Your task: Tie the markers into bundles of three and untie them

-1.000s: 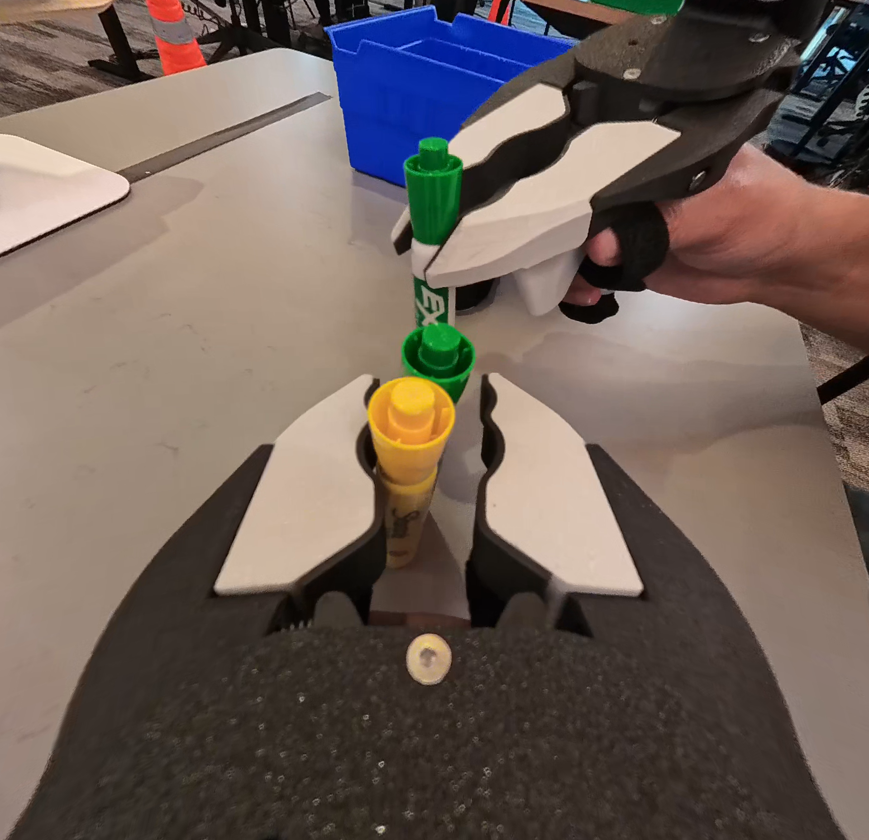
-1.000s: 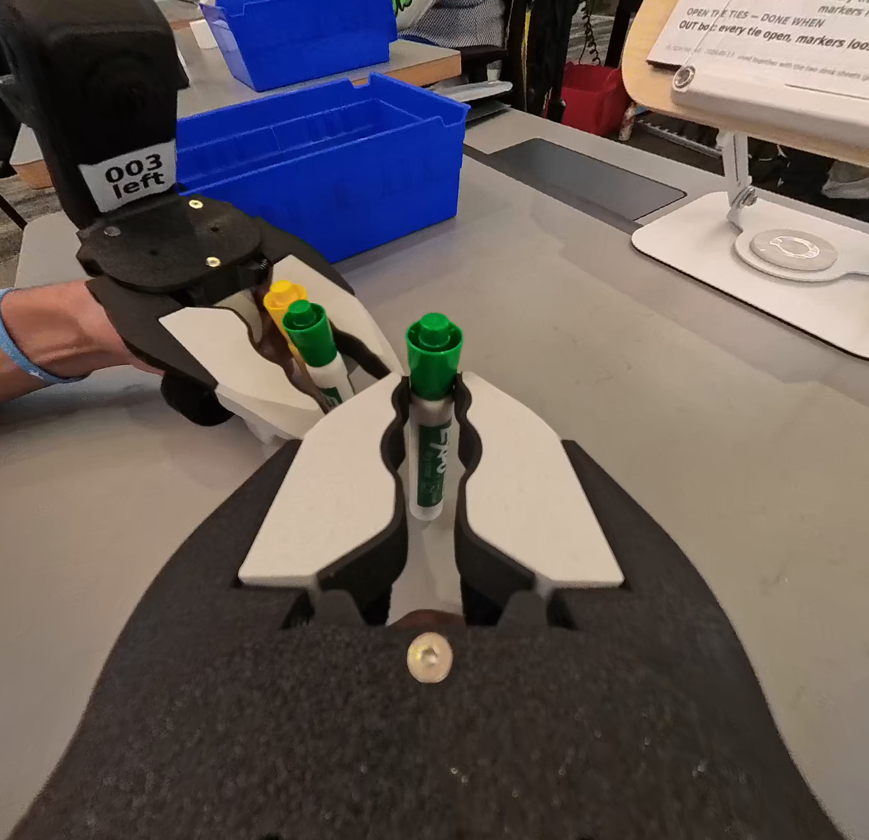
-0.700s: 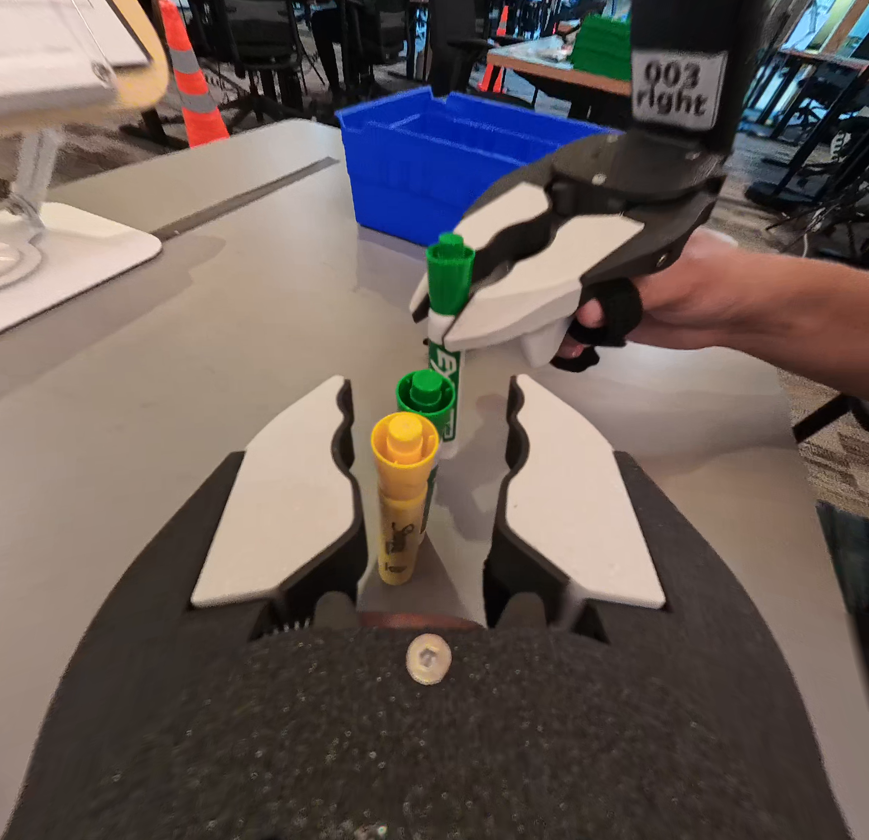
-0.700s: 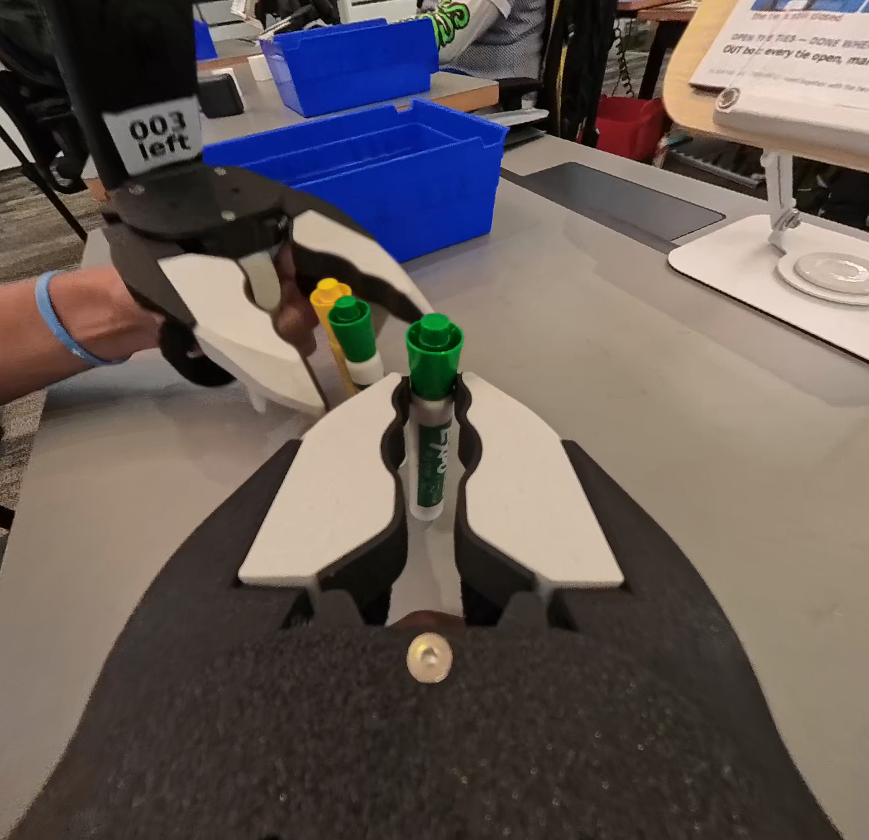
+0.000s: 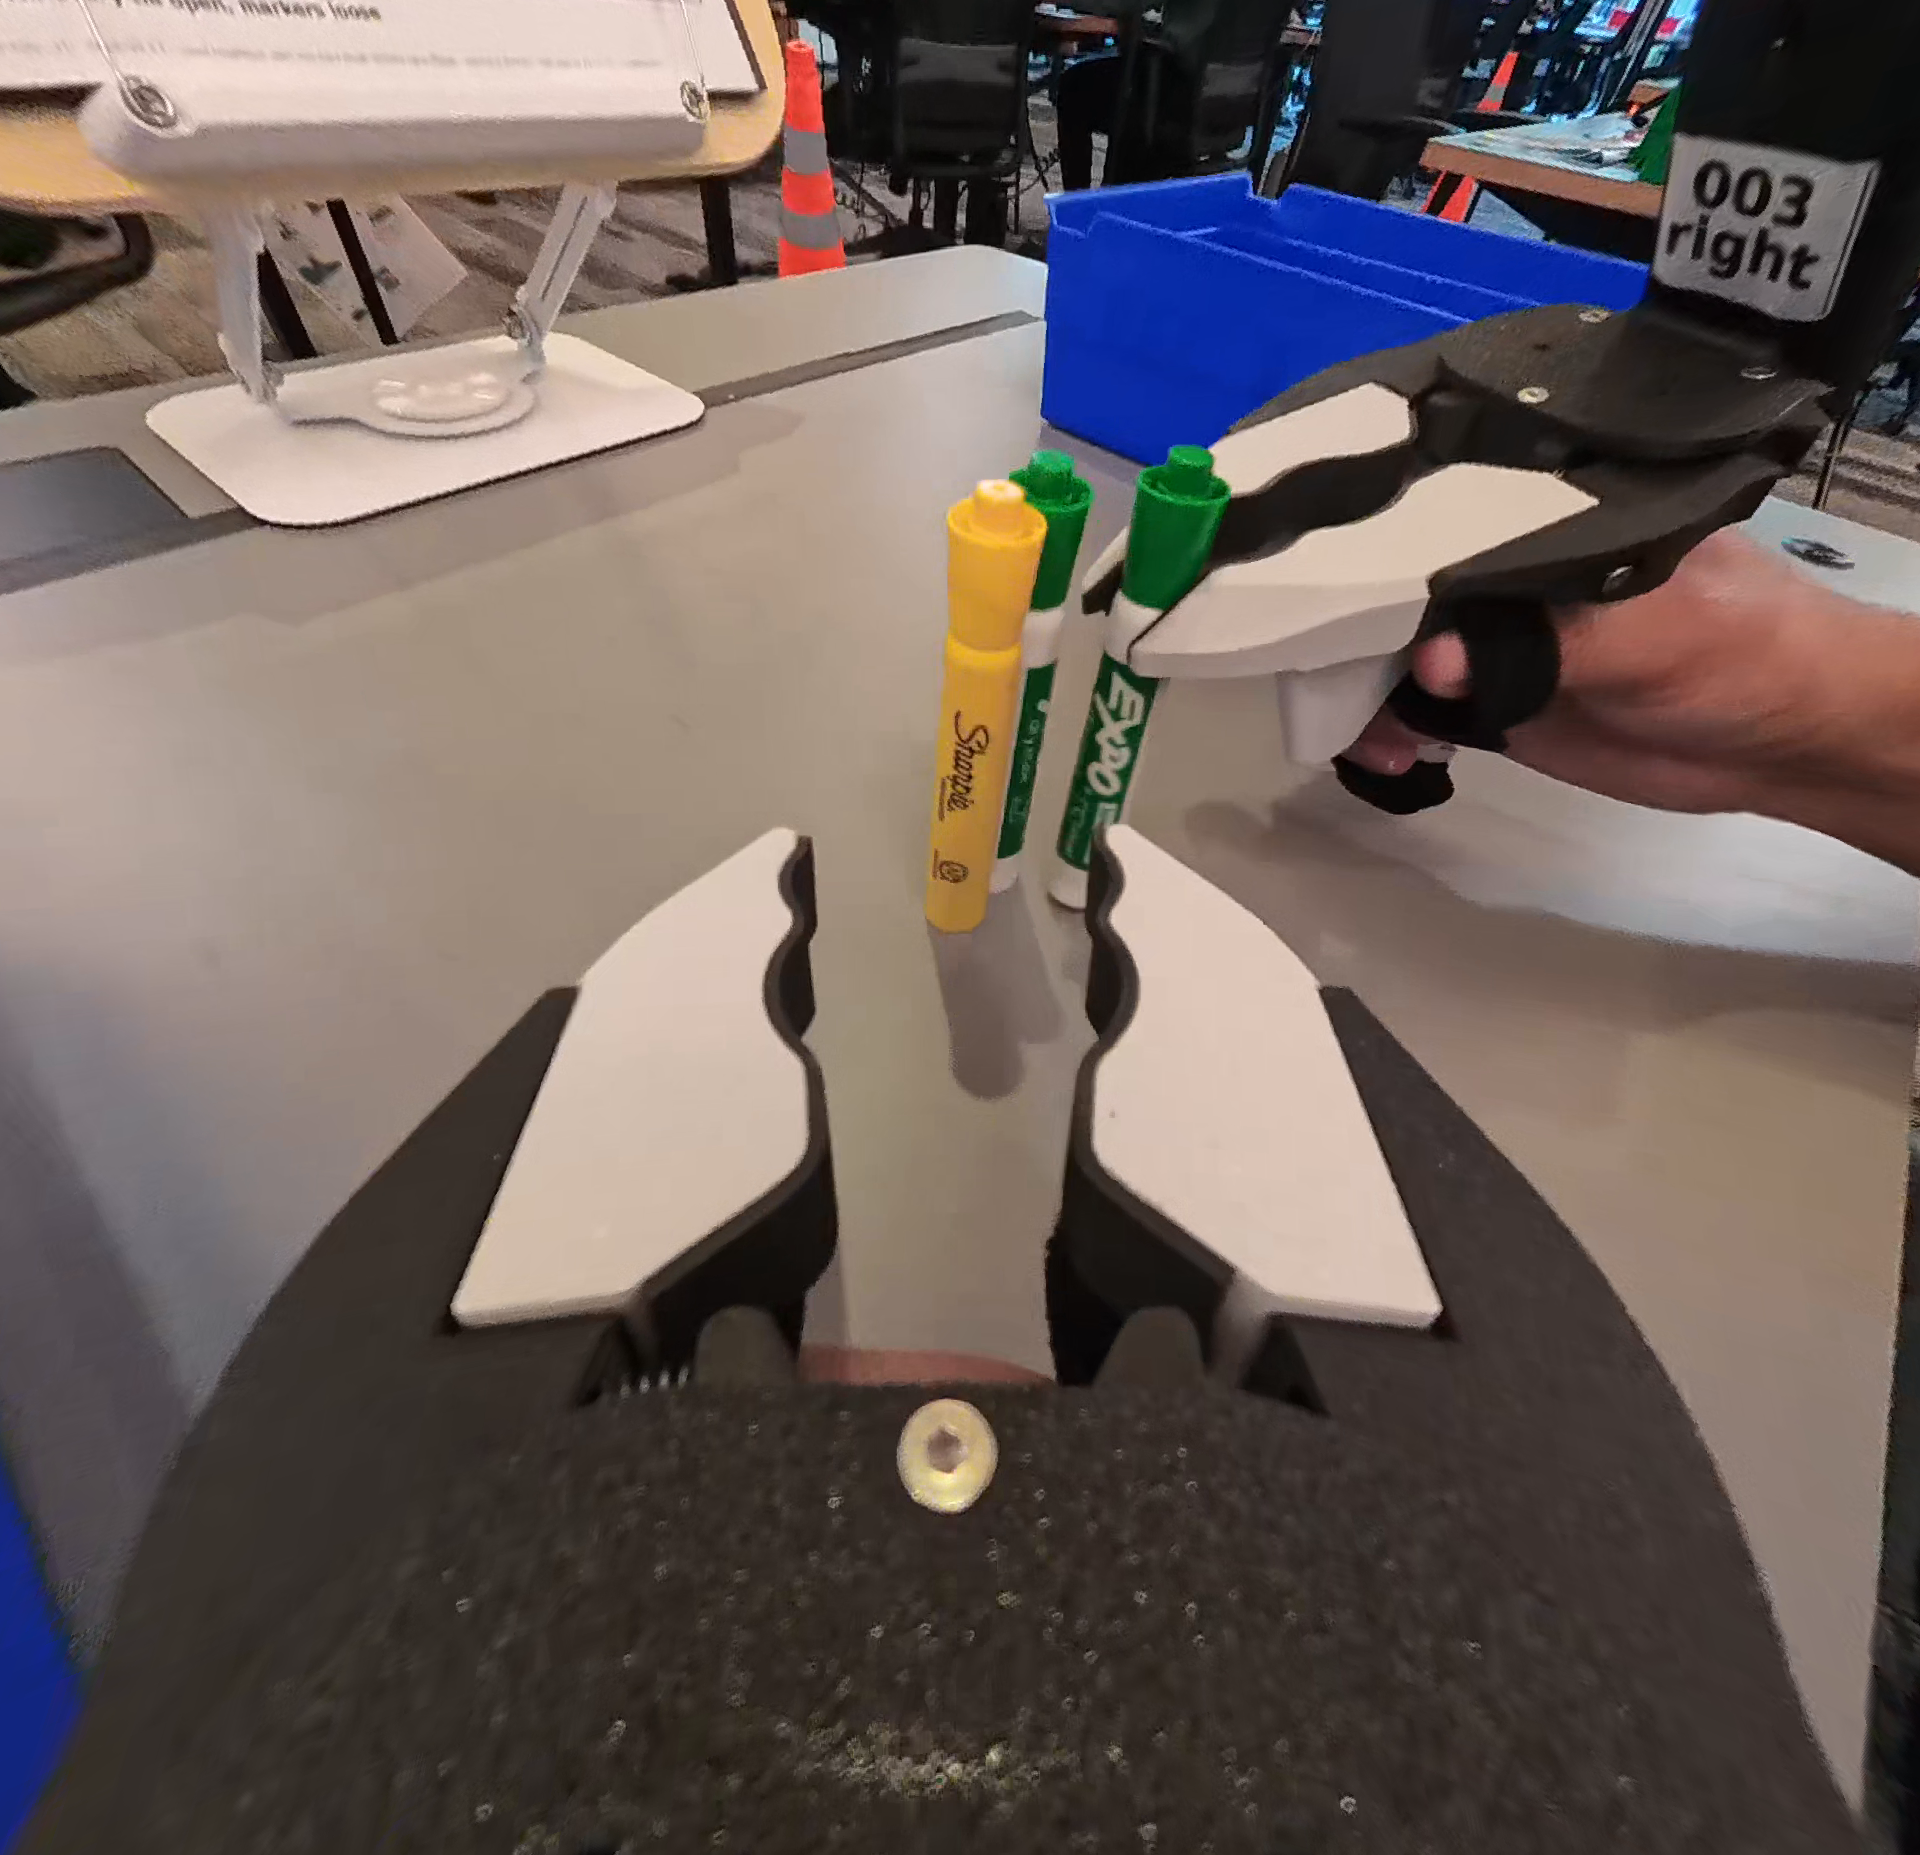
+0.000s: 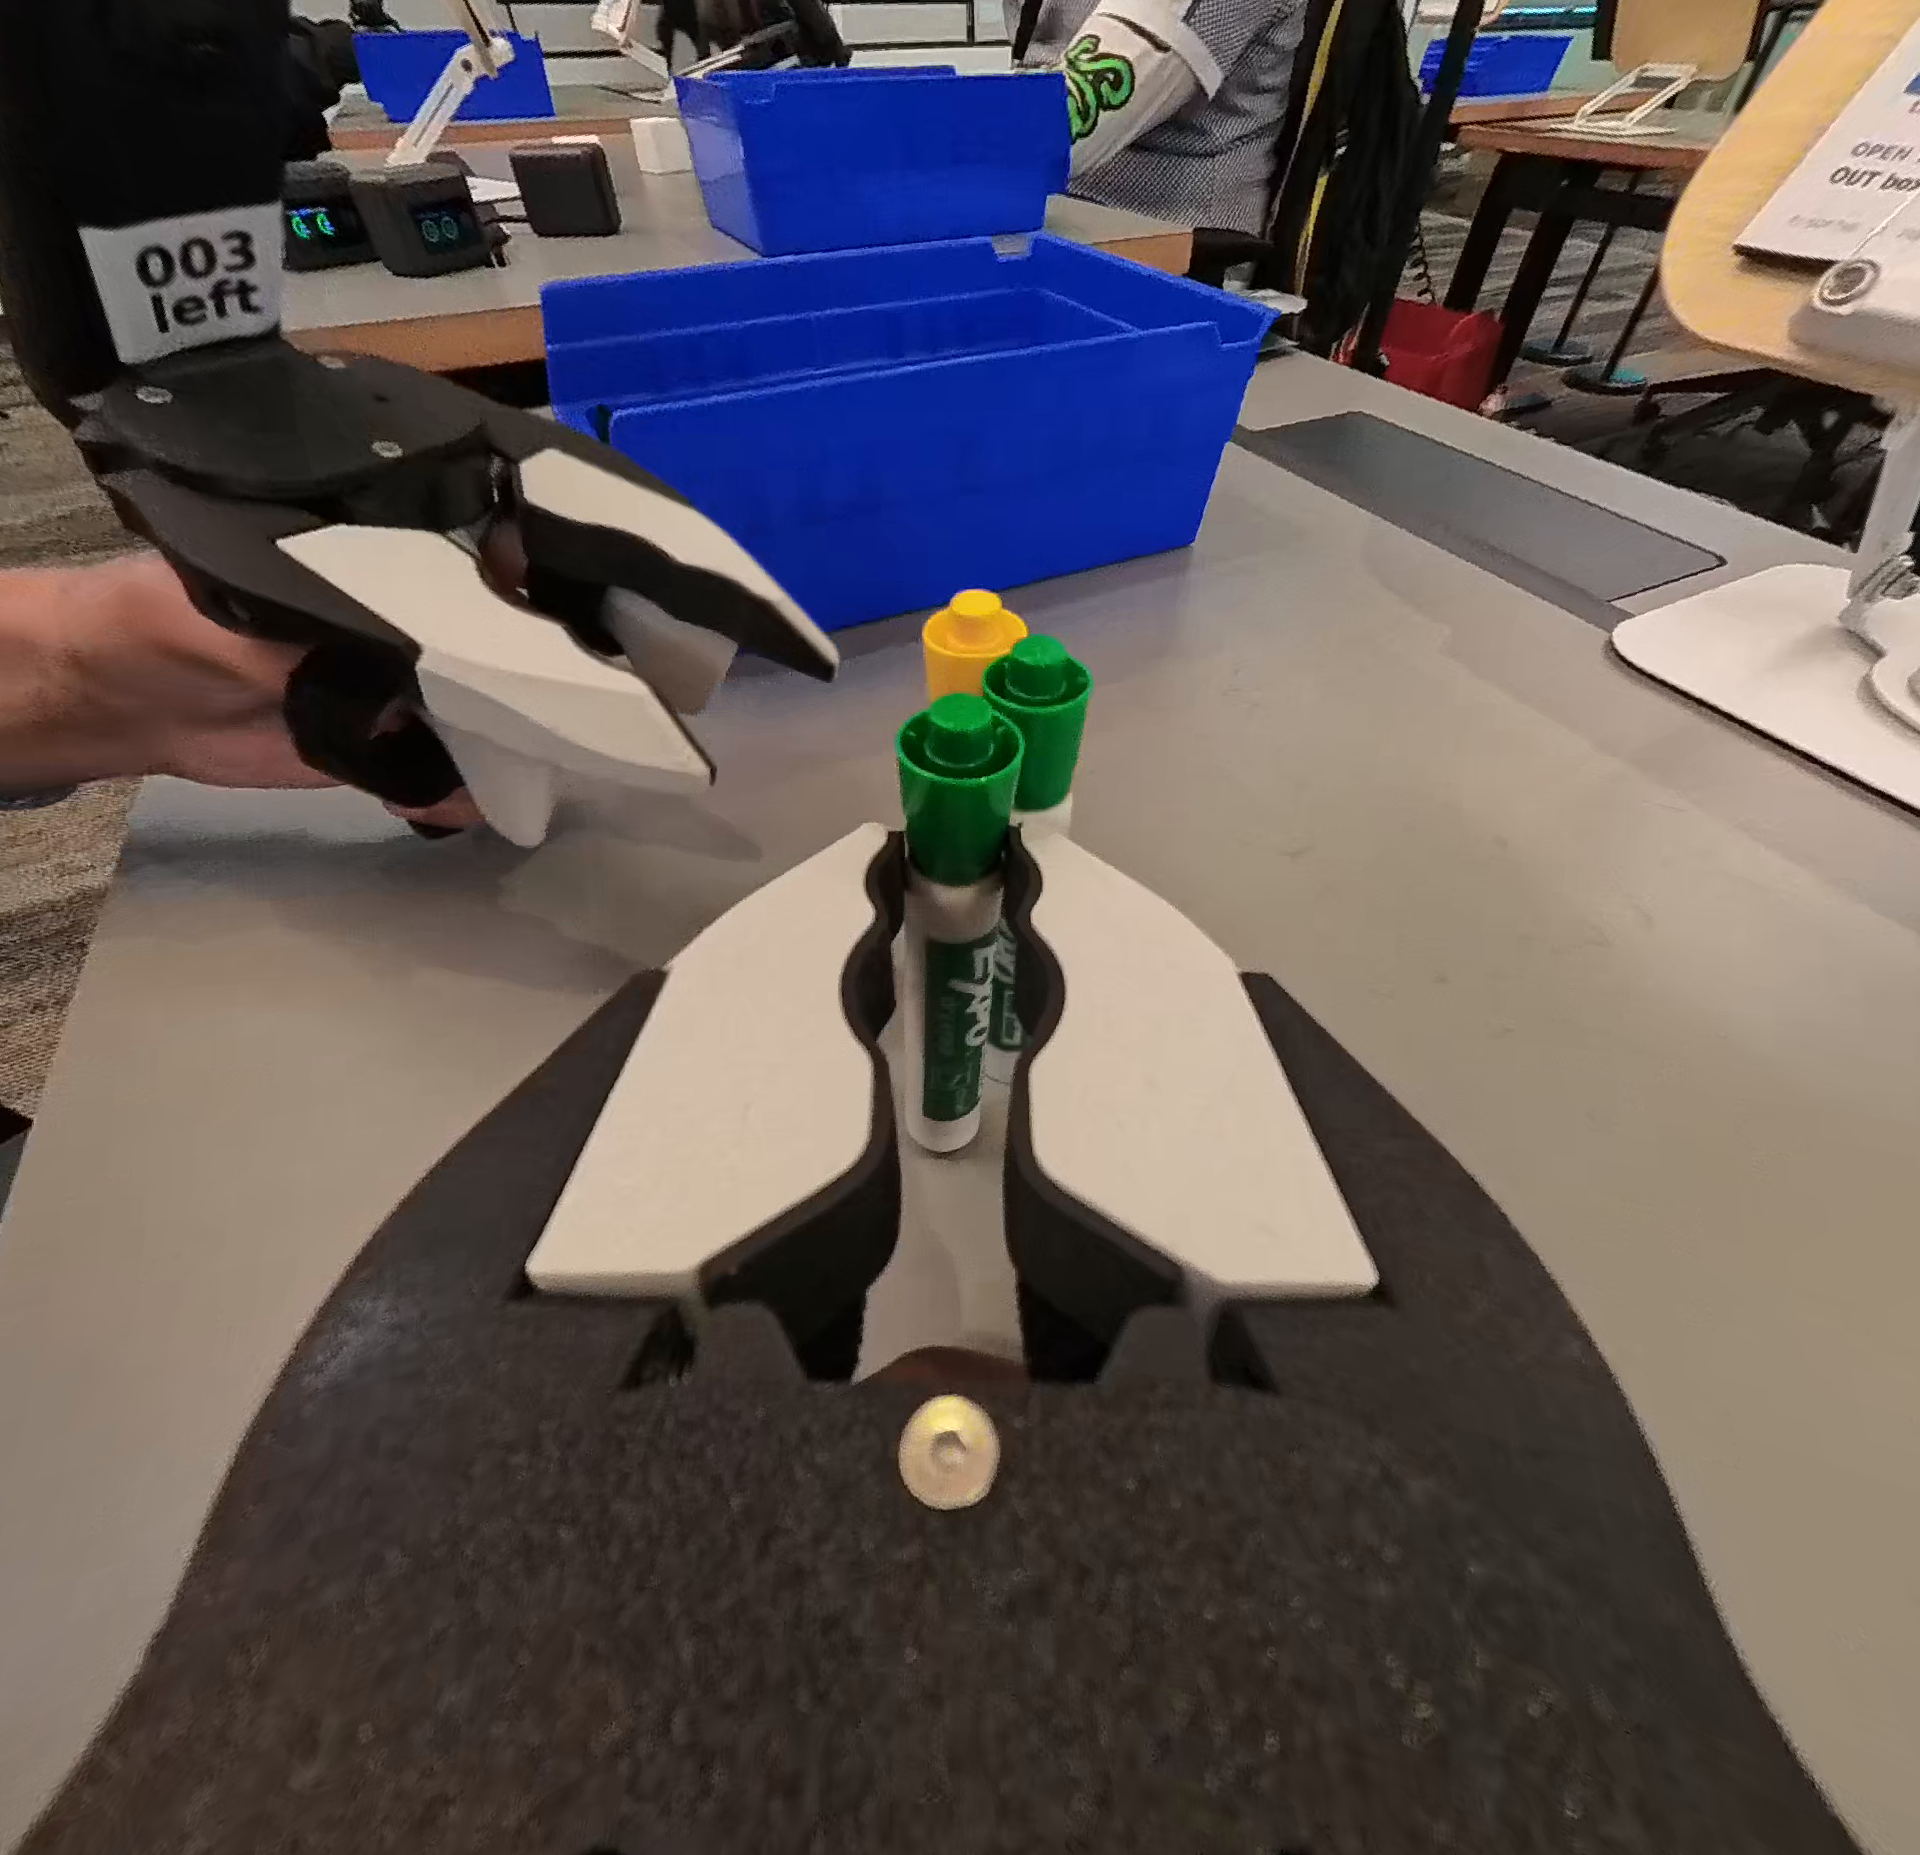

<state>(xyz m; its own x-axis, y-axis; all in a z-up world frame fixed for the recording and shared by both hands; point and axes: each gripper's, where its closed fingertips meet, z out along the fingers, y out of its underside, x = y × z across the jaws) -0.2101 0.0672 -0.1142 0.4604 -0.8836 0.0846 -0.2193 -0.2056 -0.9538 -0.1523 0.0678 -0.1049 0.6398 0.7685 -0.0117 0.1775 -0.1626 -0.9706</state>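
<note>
Left jaws spread, holding nothing; right jaws pinching upright green marker (image 6: 951,932); blue bin (image 6: 904,475) interior shows nothing.

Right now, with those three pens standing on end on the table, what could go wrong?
The yellow marker and the green marker beside it stand upright with nothing holding them; the left tongs are open and clear, so a nudge could topple them. The right tongs grip the third green marker just below its cap; bringing it closer could knock the pair. No tie is visible yet.
</note>
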